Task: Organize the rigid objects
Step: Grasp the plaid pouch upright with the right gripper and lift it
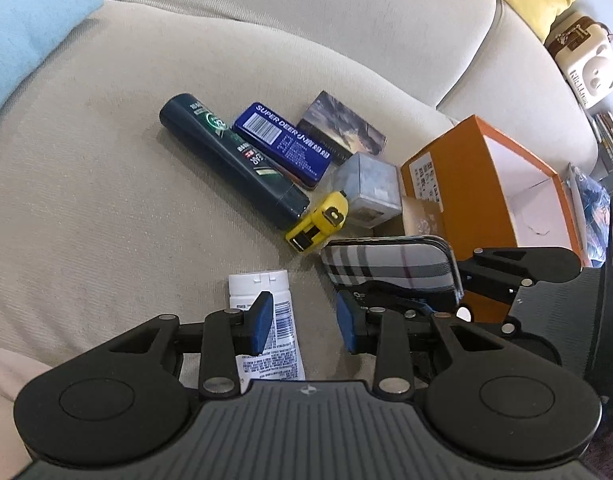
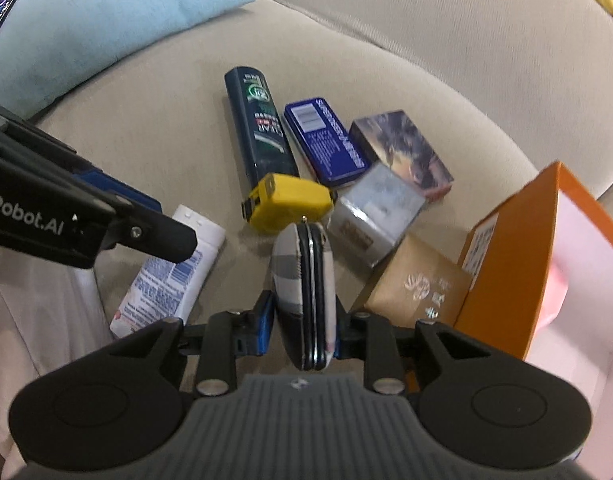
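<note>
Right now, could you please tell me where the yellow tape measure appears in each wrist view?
Left wrist view: yellow tape measure just right of centre, at the dark shampoo bottle's cap end.
Right wrist view: tape measure at centre, just above the plaid case.
Shared landmark: the orange box, to its right in both.

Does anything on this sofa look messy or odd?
Yes: the dark green bottle, blue tin and yellow tape measure lie jumbled at angles on the beige sofa cushion, outside the open orange box.
</note>
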### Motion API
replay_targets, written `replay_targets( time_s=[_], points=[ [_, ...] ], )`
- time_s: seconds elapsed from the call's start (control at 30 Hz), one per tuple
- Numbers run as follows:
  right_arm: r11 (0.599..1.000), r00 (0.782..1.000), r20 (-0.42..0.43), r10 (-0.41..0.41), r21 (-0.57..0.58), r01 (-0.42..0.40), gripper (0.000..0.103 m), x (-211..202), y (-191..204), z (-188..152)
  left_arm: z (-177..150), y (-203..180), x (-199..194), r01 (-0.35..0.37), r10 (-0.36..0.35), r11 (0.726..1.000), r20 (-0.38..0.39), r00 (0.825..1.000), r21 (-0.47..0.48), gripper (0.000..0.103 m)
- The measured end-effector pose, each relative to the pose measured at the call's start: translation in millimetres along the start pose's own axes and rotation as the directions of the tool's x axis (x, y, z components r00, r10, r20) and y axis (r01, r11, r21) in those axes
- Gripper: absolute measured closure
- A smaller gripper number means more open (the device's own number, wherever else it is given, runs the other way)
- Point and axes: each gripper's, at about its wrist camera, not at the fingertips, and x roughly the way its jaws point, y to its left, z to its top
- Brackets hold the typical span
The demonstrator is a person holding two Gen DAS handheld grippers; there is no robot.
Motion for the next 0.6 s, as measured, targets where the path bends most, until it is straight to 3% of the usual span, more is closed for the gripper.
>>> replay_targets(
  time_s=[0.27, 0.6],
  points=[
    [0.993, 0.997, 0.023, 0.072, 0.092, -0.074, 0.083, -10, -17, 6, 8, -5, 6, -0.005, 0.005, 1.000, -0.003, 1.000, 0.011, 0.064],
    [0.979, 0.994, 0.088, 0.071, 0.184, -0.087, 0.083, -16, -38, 24, 47, -12, -7, 0.001, -0.007, 0.997, 0.073, 0.997, 0.080, 0.064]
  ],
)
